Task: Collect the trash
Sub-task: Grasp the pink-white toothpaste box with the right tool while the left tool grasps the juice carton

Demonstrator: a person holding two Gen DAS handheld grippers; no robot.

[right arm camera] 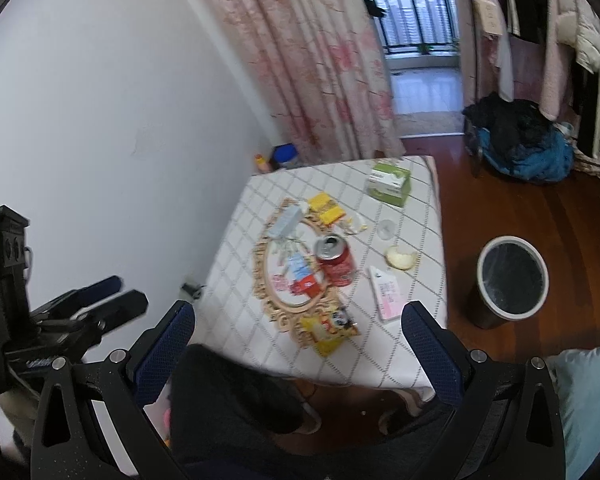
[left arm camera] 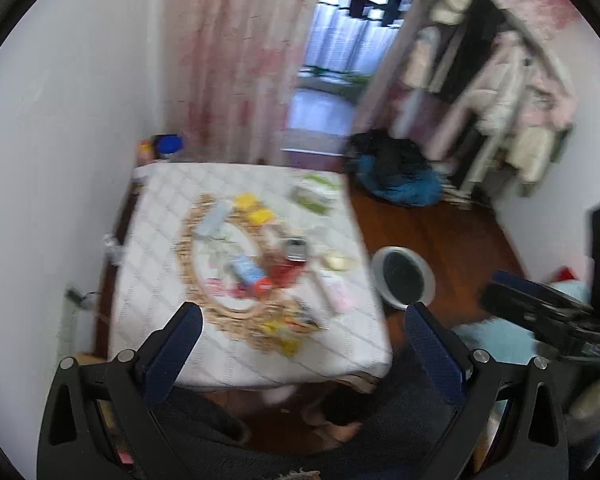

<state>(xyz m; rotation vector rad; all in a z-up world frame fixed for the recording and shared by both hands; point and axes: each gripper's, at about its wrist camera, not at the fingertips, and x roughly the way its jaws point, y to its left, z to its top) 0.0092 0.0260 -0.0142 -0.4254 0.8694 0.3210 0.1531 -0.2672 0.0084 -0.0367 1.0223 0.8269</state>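
A table (right arm camera: 232,316) under a white checked cloth holds the litter. On it lie a red drink can (right arm camera: 336,261), yellow packets (right arm camera: 326,208), a yellow snack wrapper (right arm camera: 327,330), crumpled paper (right arm camera: 355,224) and a piece of bread (right arm camera: 401,258). The round trash bin (right arm camera: 514,276) with a dark liner stands on the floor right of the table. My right gripper (right arm camera: 299,307) hangs open above the table's near edge, holding nothing. In the blurred left wrist view, my left gripper (left arm camera: 303,308) is also open and empty over the near edge, with the bin (left arm camera: 404,276) to its right.
A gold-framed oval tray (right arm camera: 268,300), a green tissue box (right arm camera: 388,178) and a pink-white box (right arm camera: 388,292) sit on the cloth. A white wall runs along the left. Dark-trousered legs fill the bottom. Wooden floor, a blue-black bundle (right arm camera: 520,148) and hanging clothes lie right.
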